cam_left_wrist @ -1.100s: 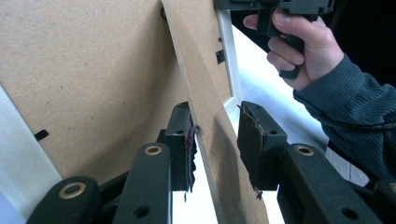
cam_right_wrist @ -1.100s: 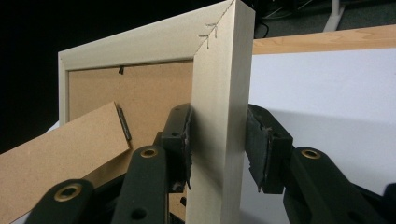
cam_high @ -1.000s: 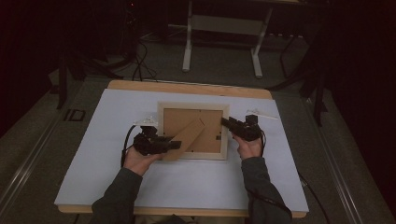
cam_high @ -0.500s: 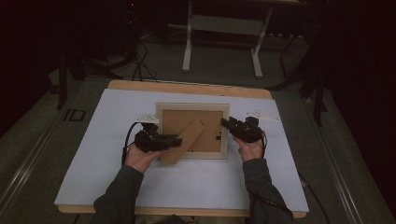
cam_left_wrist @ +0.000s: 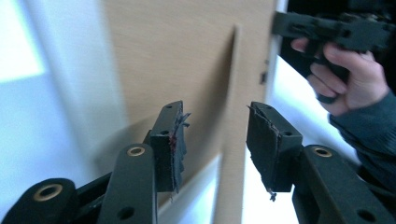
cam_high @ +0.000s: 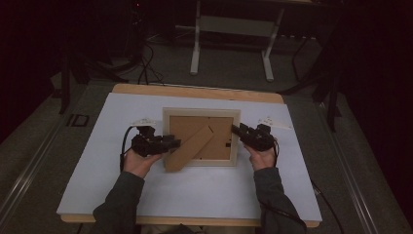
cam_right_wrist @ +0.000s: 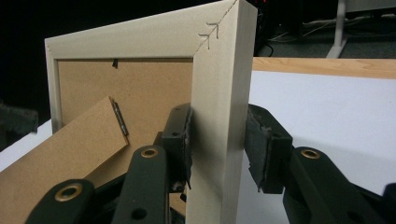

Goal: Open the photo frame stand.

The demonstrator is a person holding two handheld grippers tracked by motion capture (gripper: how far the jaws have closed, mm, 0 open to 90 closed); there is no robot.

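A pale wooden picture frame (cam_high: 200, 113) lies face down on the white mat, its brown backing up. A cardboard easel stand (cam_high: 190, 148) slants across the back toward the lower left. My left gripper (cam_high: 176, 143) is at the stand's lower end. Its jaws have just been opening, and in the left gripper view (cam_left_wrist: 215, 140) the stand's edge (cam_left_wrist: 229, 70) runs between the pads untouched. My right gripper (cam_high: 236, 130) is shut on the frame's right rail (cam_right_wrist: 219, 93), one pad on each side (cam_right_wrist: 217, 140).
The white mat (cam_high: 204, 195) covers a wooden table whose far edge (cam_high: 195, 91) shows behind the frame. Small paper slips lie at the frame's upper left (cam_high: 144, 120) and upper right (cam_high: 272, 122). A desk's metal legs (cam_high: 196, 48) stand beyond on the dark floor.
The left gripper's jaws have spread apart at the stand's lower end. The right gripper and the frame have stayed where they were.
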